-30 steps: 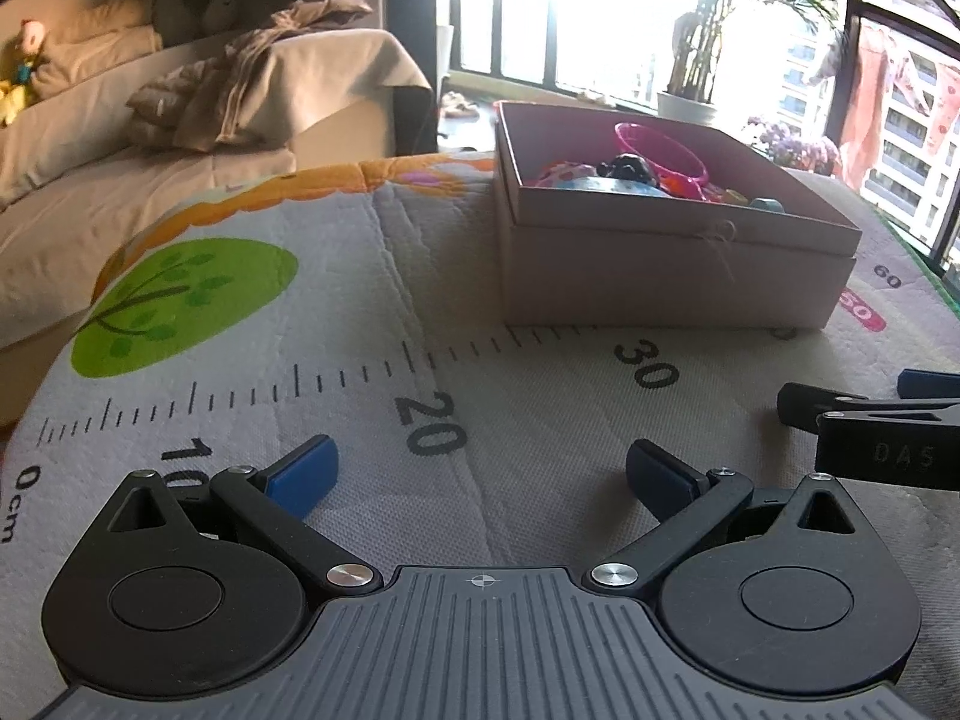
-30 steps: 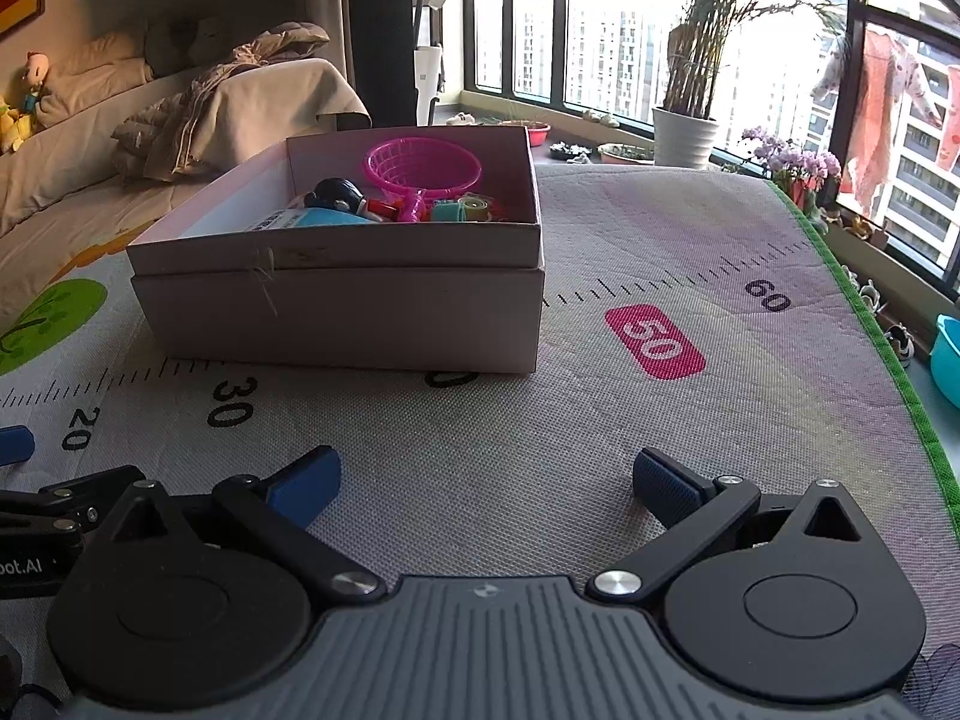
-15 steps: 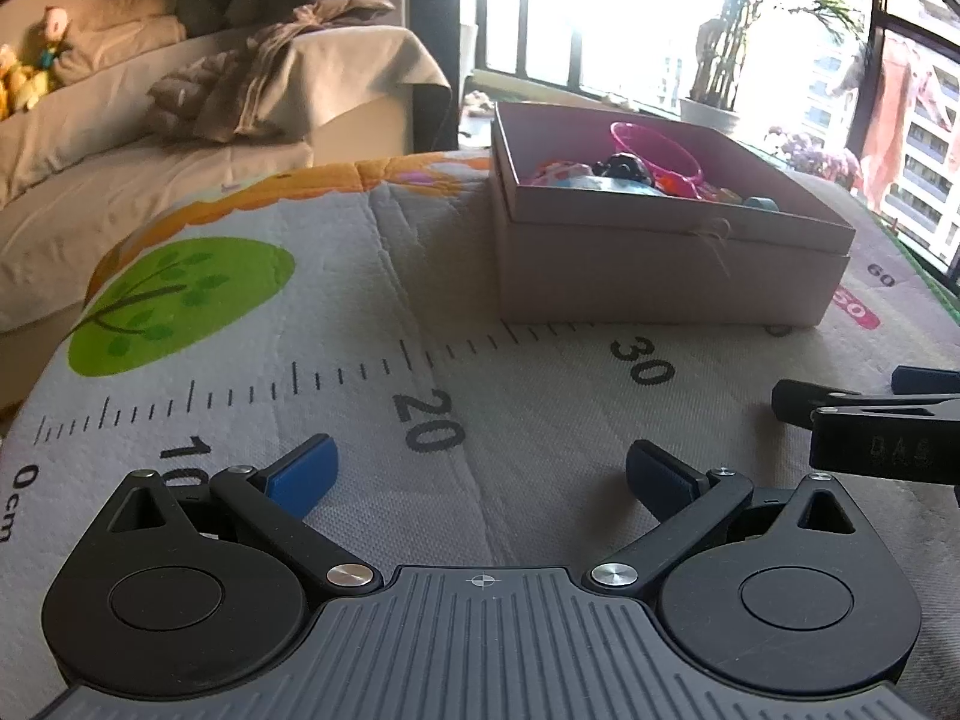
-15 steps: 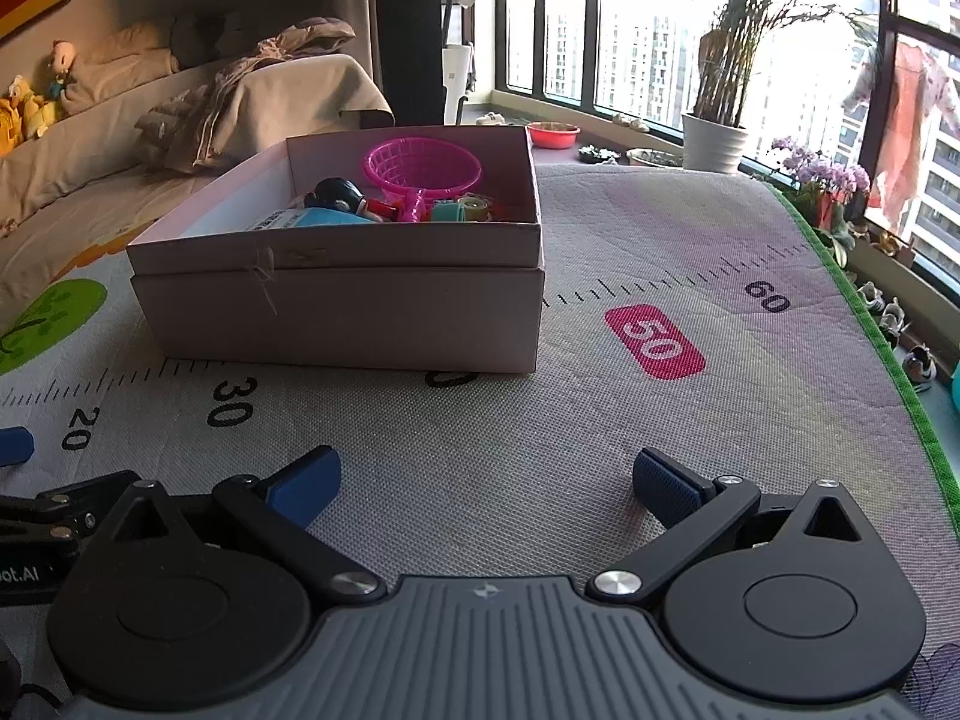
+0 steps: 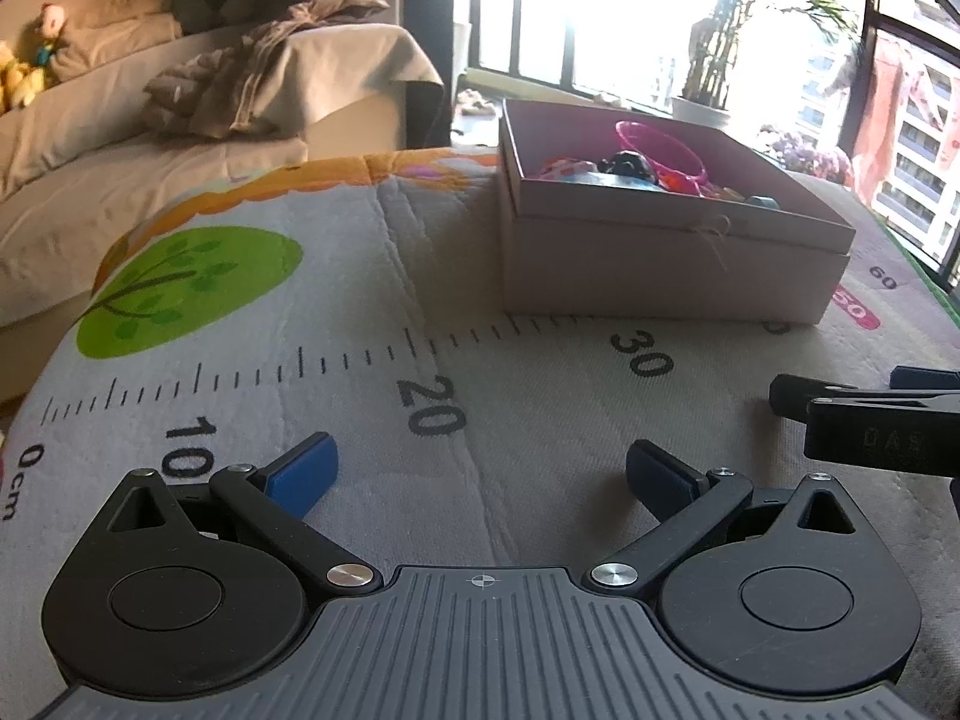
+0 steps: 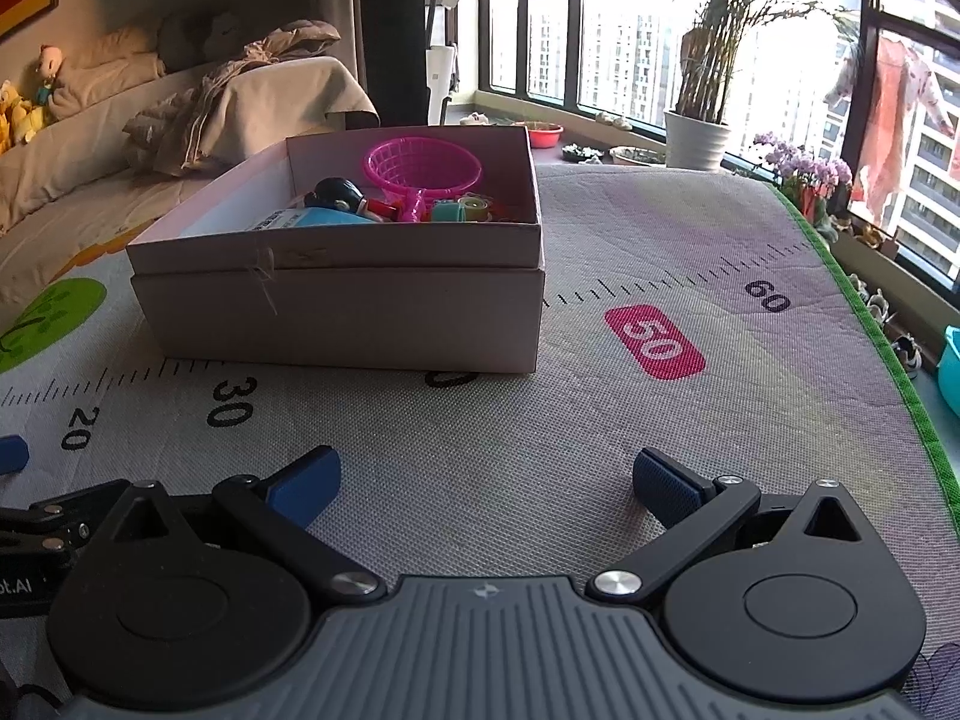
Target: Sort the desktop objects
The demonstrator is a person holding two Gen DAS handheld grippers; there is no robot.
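Note:
A pale cardboard box (image 6: 336,312) stands on the ruler-print mat (image 6: 600,420), also in the left wrist view (image 5: 660,276). It holds a pink plastic basket (image 6: 423,165), a dark-haired toy figure (image 6: 336,195), a blue pack (image 6: 306,220) and other small toys. My left gripper (image 5: 480,471) is open and empty, low over the mat near the 20 mark. My right gripper (image 6: 486,480) is open and empty, in front of the box. The right gripper's side shows at the right of the left wrist view (image 5: 870,420).
A sofa with blankets (image 6: 180,138) lies behind the mat on the left. Windows, a potted plant (image 6: 699,132) and flowers (image 6: 804,171) stand at the back right. The mat's green edge (image 6: 888,360) runs along the right, with a teal object (image 6: 948,372) beyond it.
Both views have tilted up slightly, so the box and room sit a little lower in frame. Both grippers stay open and empty.

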